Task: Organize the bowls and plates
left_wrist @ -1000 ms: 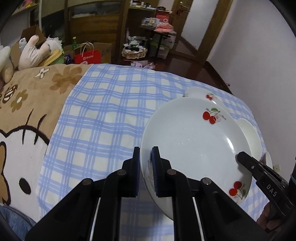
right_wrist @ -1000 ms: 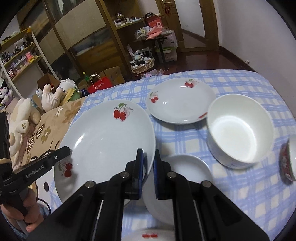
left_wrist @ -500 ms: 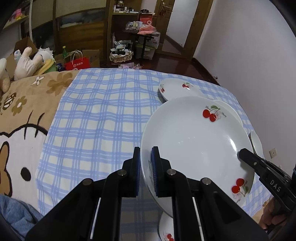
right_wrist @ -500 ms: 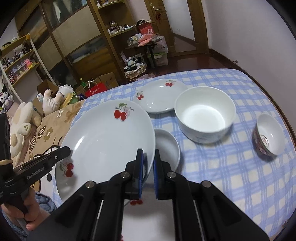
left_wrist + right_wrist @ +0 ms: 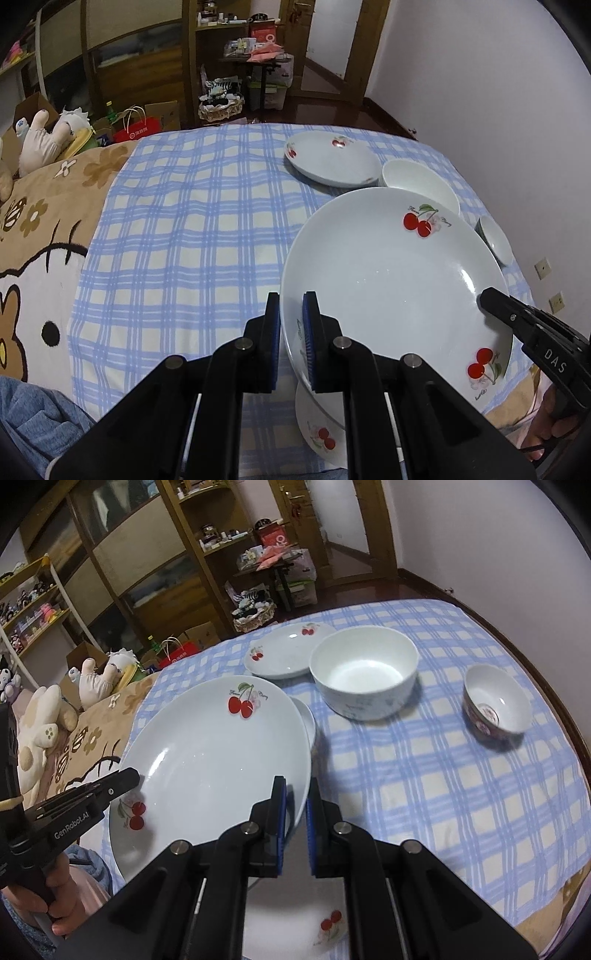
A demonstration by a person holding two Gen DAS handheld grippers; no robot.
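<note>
I have the large white cherry-printed plate (image 5: 391, 291) lifted off the blue checked cloth (image 5: 192, 236), my left tool (image 5: 291, 339) clamped on its near rim at lower centre and my right tool (image 5: 295, 821) clamped on the opposite rim. Nothing looks sorted yet, I judge: the smaller cherry plate (image 5: 284, 651) and big white bowl (image 5: 364, 672) sit touching in the upper middle of the right view, the small red-sided bowl (image 5: 495, 703) apart at the right, a small white dish (image 5: 308, 720) and another cherry plate (image 5: 314, 923) under the one I carry.

Dim, perhaps overhead-lit; fisheye-warped edges
</note>
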